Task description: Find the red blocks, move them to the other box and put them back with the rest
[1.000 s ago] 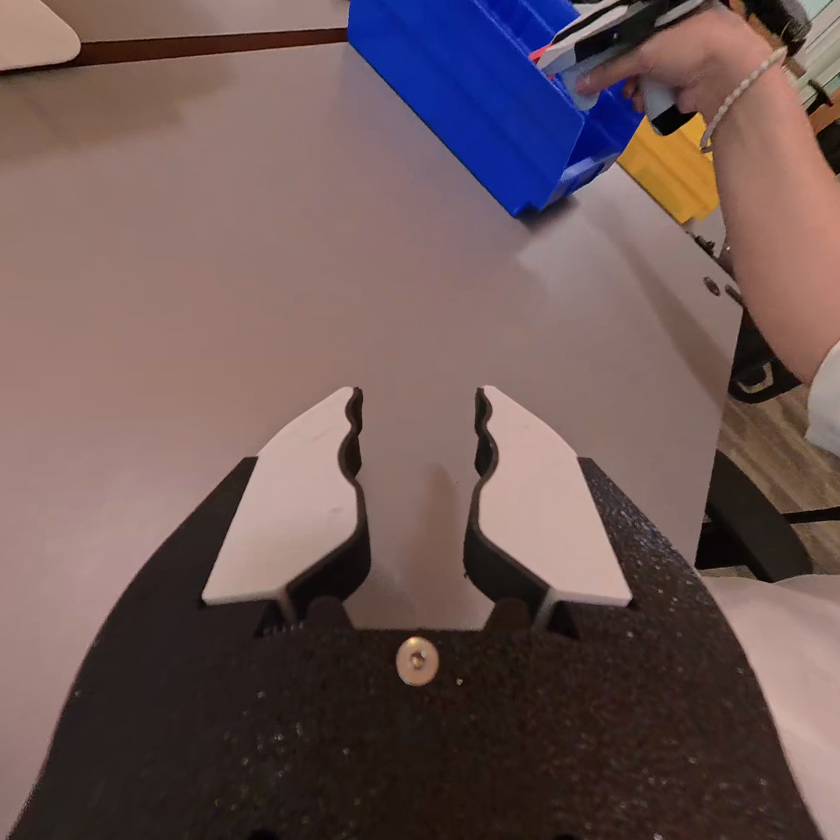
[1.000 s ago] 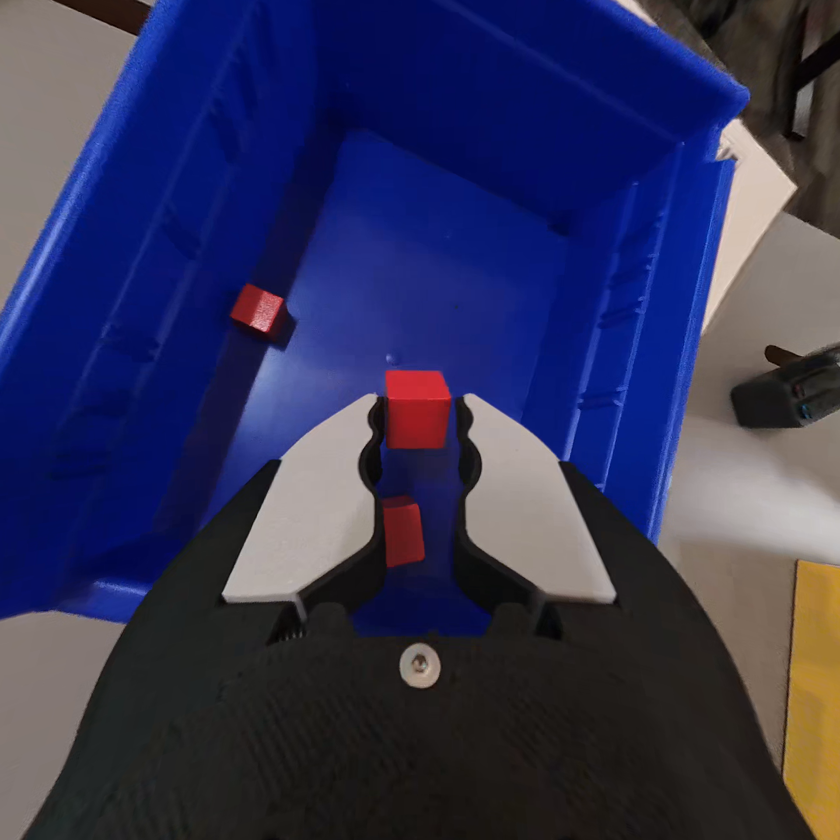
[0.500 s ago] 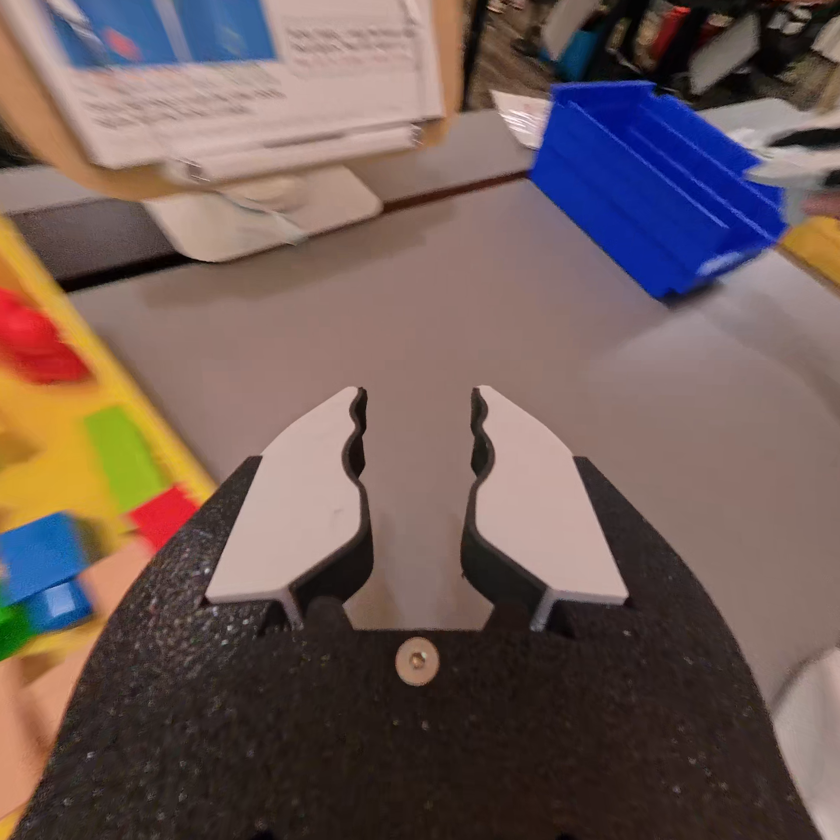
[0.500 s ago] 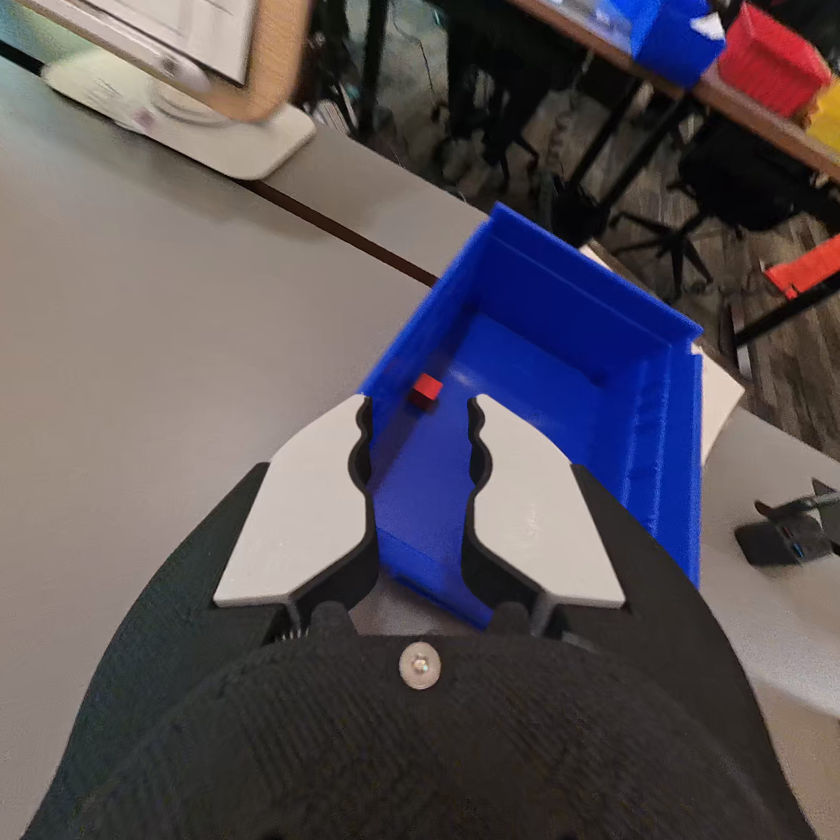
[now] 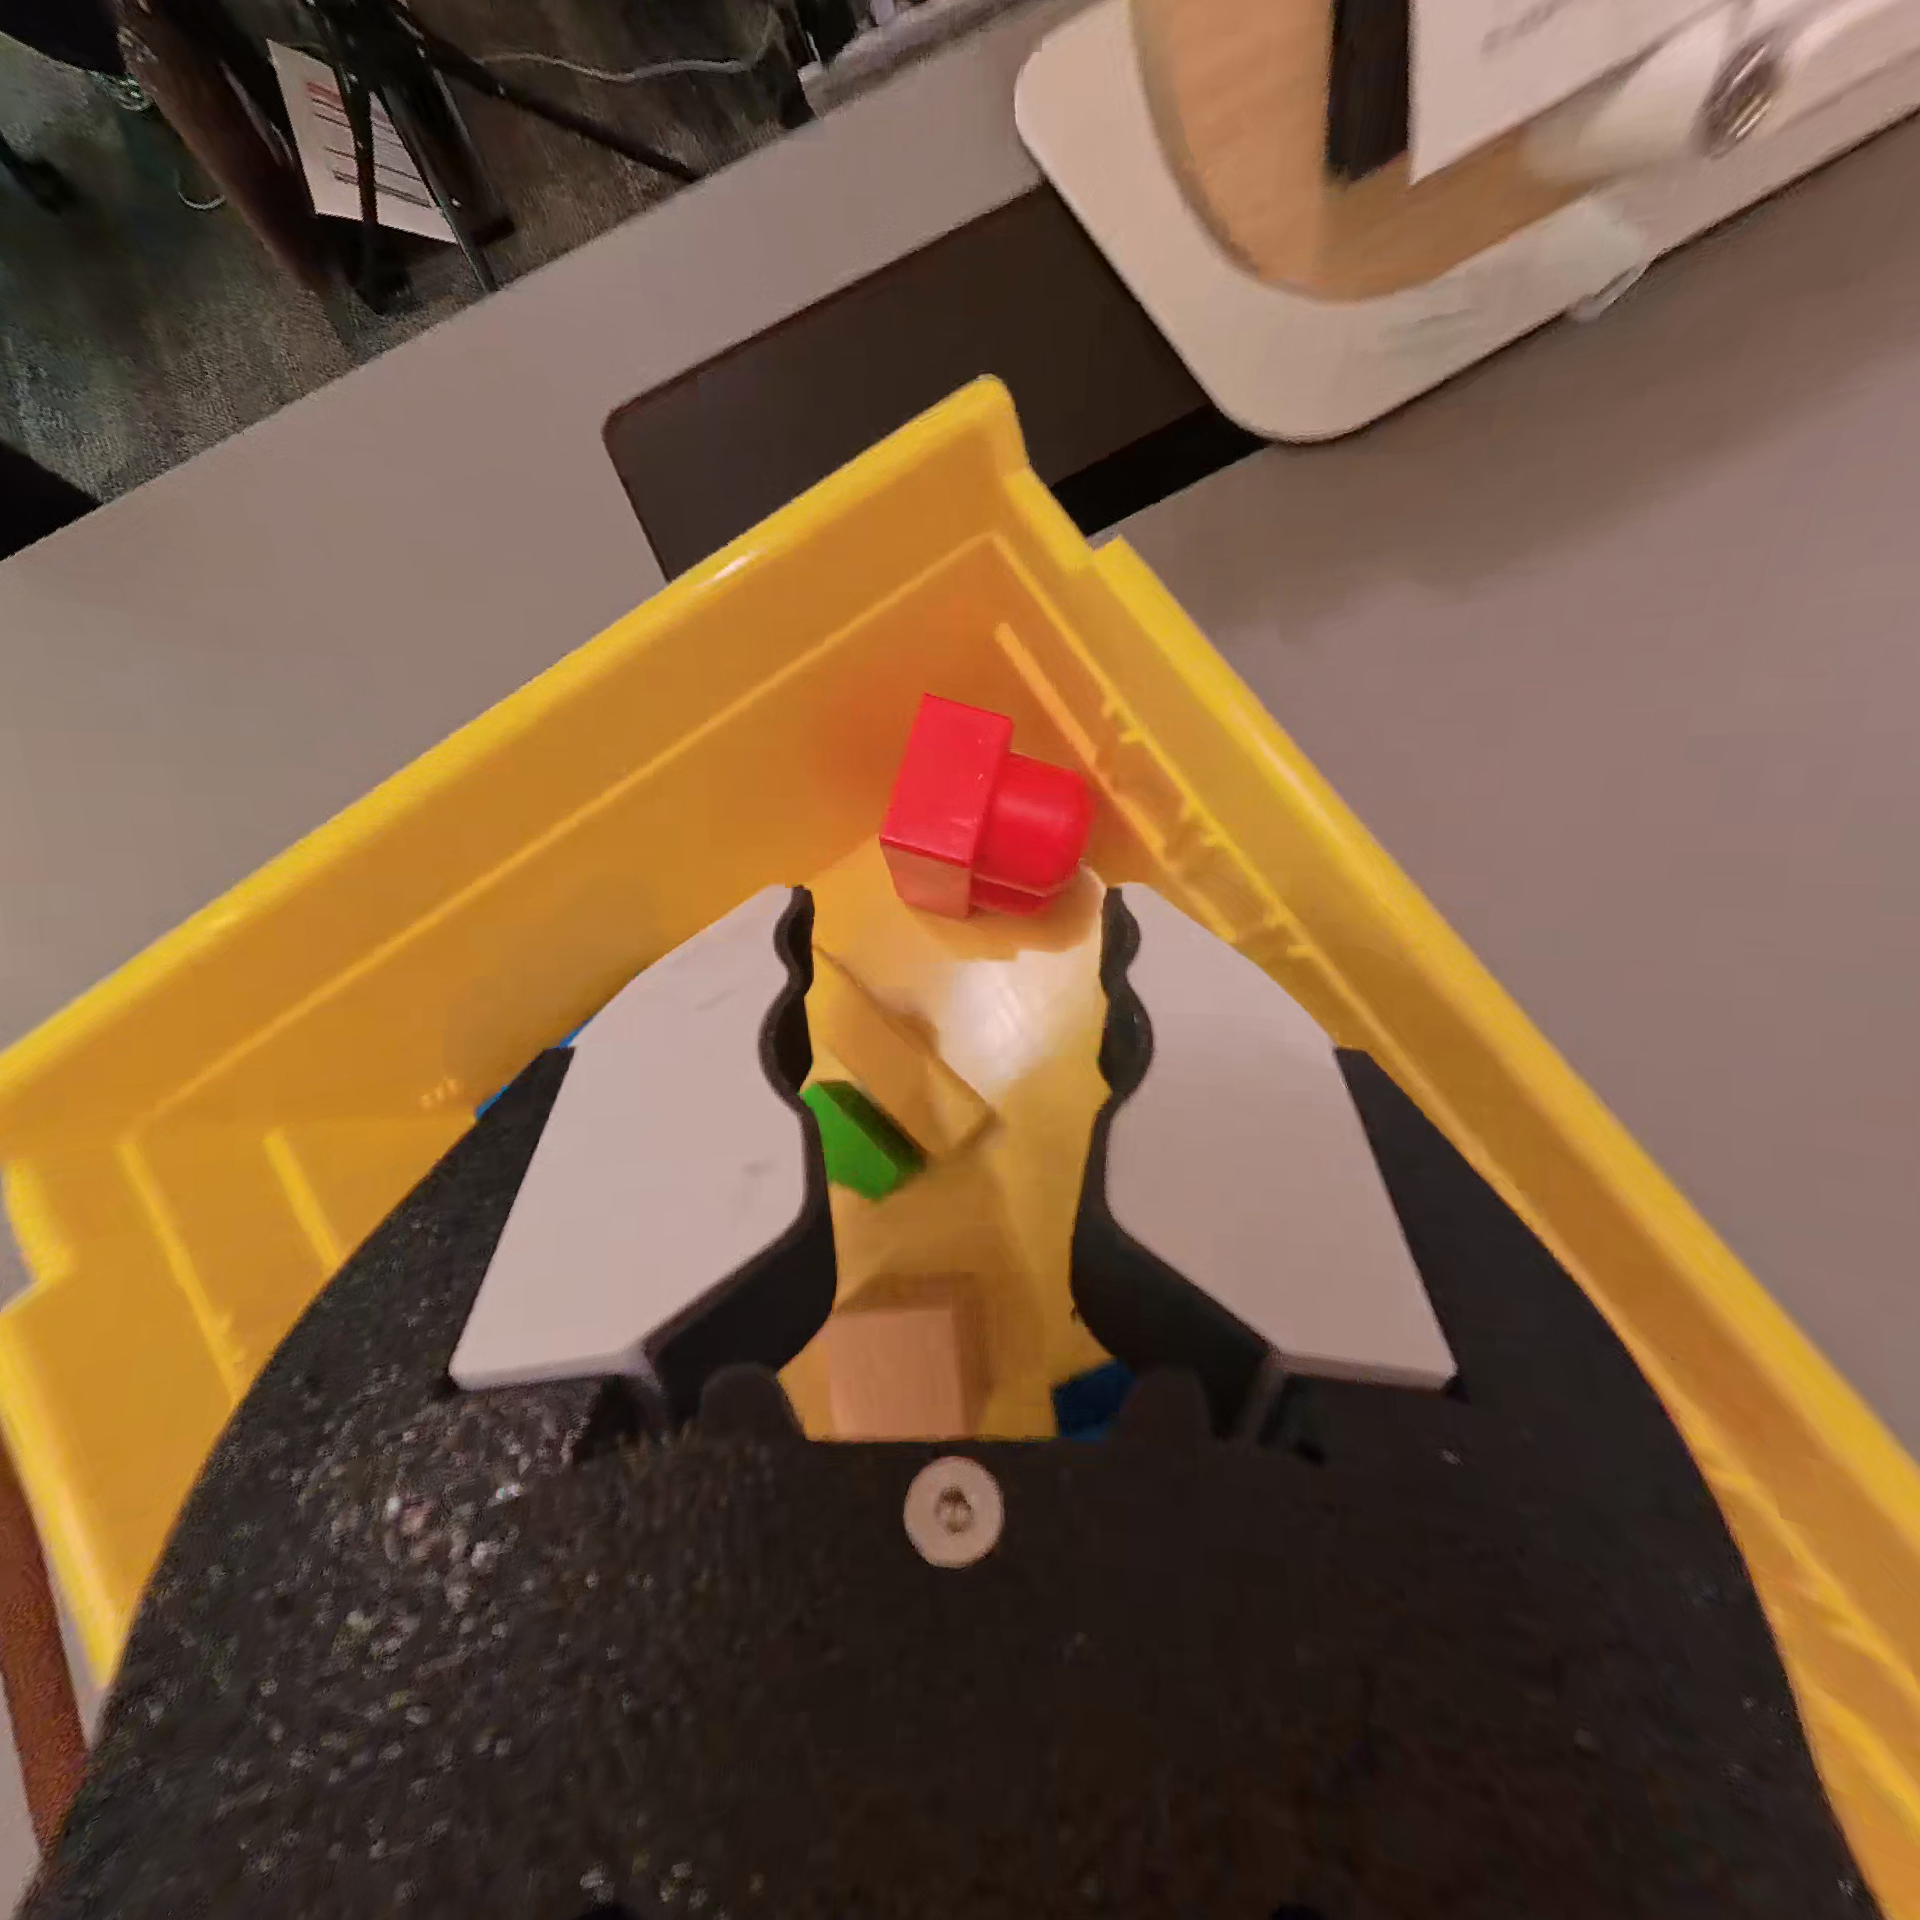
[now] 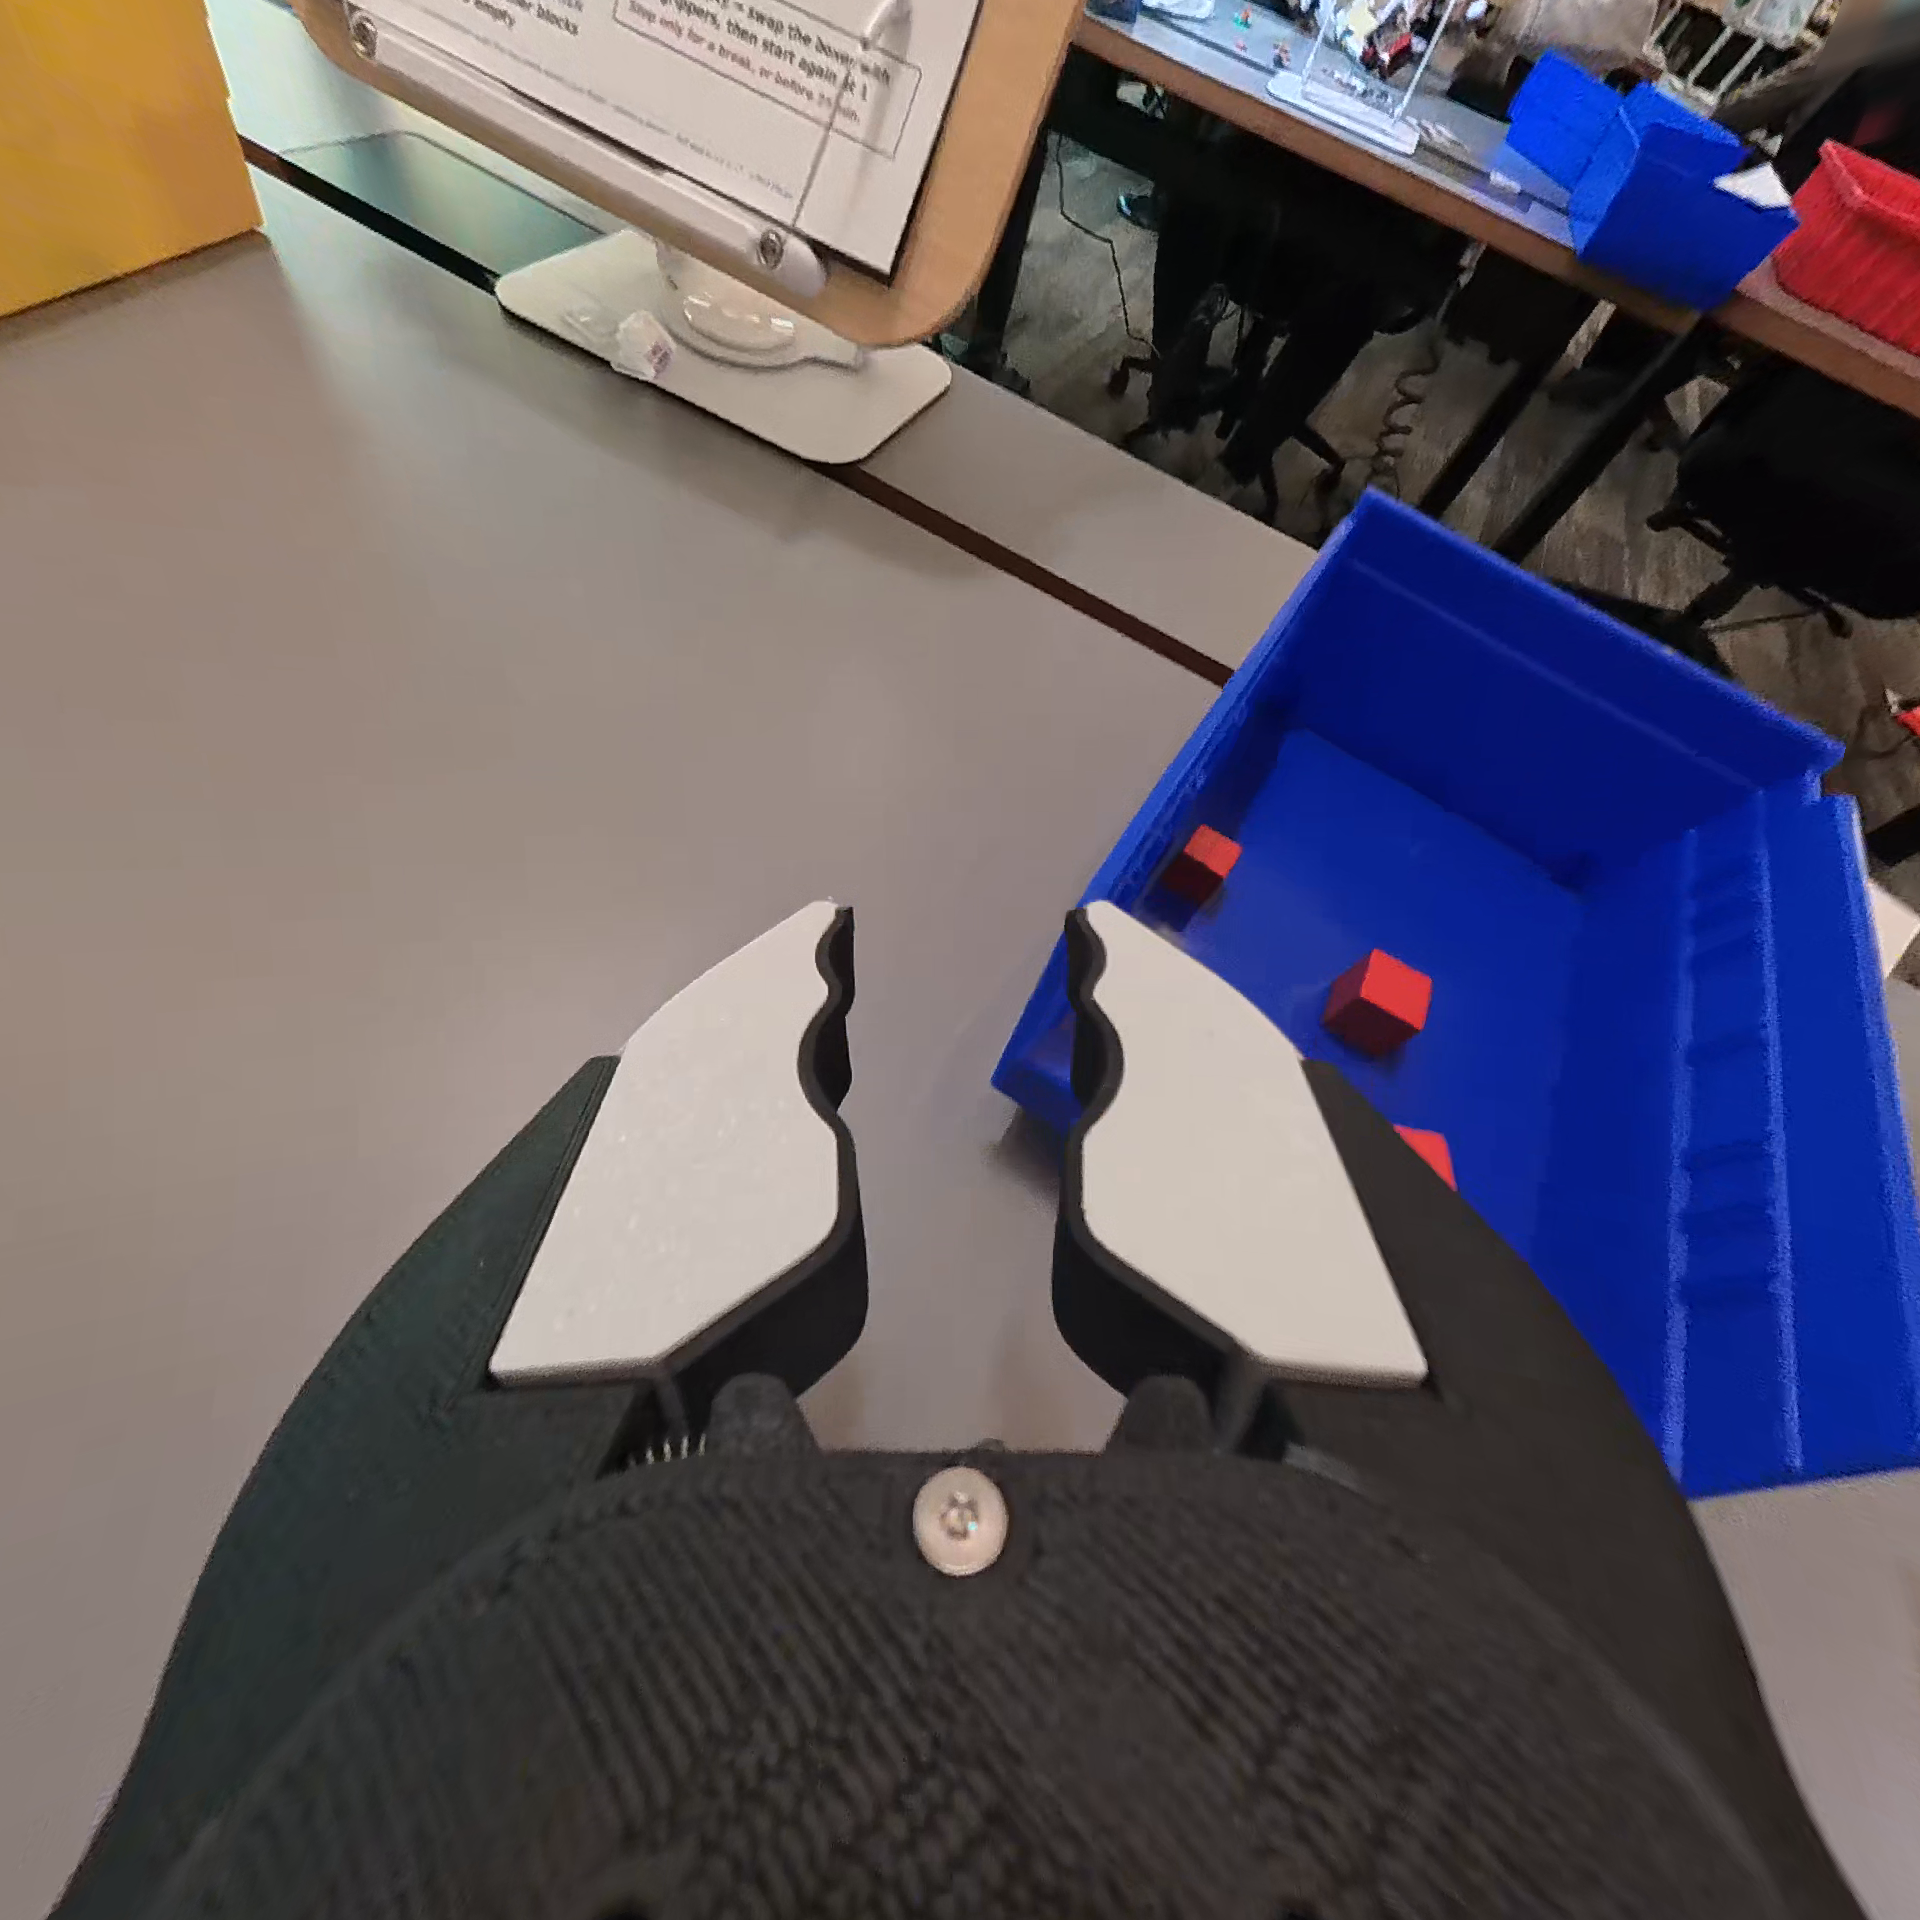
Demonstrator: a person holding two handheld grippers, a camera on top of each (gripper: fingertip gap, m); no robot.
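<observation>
- The left hand-held gripper [image 5: 951, 914], jaws parted and holding nothing, is hovering in the yellow bin [image 5: 520, 790]; the red blocks [image 5: 977, 810] are lying at twelve o'clock, in the corner.
- It should straddle one block squarely before closing.
- The right hand-held gripper [image 6: 958, 935] is hanging open and bare over the table [image 6: 468, 675]; the blue bin [image 6: 1558, 894] with red cubes [image 6: 1377, 1003] is at two o'clock.

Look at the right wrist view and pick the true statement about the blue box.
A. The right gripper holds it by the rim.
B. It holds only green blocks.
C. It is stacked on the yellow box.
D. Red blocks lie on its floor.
D: the blue box stands open on the grey table with red blocks lying loose on its floor, while the right gripper hangs open beside it over the table, gripping nothing.
</observation>
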